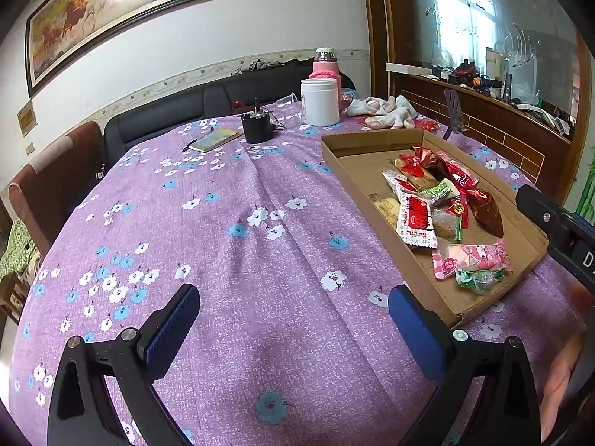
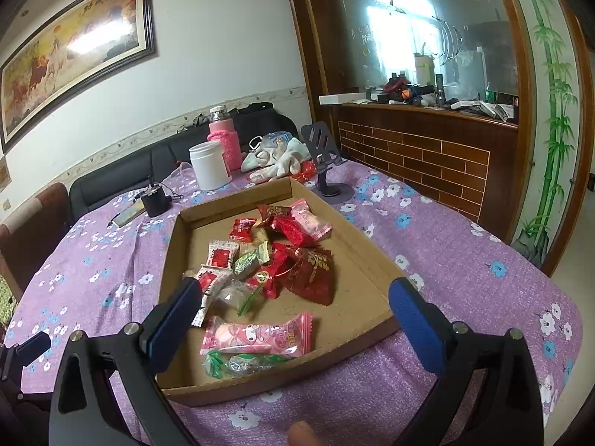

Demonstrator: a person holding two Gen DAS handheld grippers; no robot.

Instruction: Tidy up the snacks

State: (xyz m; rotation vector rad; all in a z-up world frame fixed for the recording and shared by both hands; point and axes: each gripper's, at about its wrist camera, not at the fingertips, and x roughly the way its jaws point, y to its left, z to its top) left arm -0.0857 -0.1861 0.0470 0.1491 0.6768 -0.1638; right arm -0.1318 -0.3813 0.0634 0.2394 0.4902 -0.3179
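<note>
Under the red snack wrappers (image 2: 308,271), half-hidden packets; both claws (image 1: 293,308) (image 2: 293,297) apart, empty.

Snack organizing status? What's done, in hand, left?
Done: every visible snack sits in the cardboard tray, including the pink bunny packet, green-wrapped candy and red packets; none shows on the purple tablecloth. In hand: nothing. Left gripper and right gripper are both open. Left: possibly sorting; the snacks are still jumbled.

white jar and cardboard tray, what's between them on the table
Only bare purple cloth separates the white jar from the cardboard tray; the right wrist view shows it.
</note>
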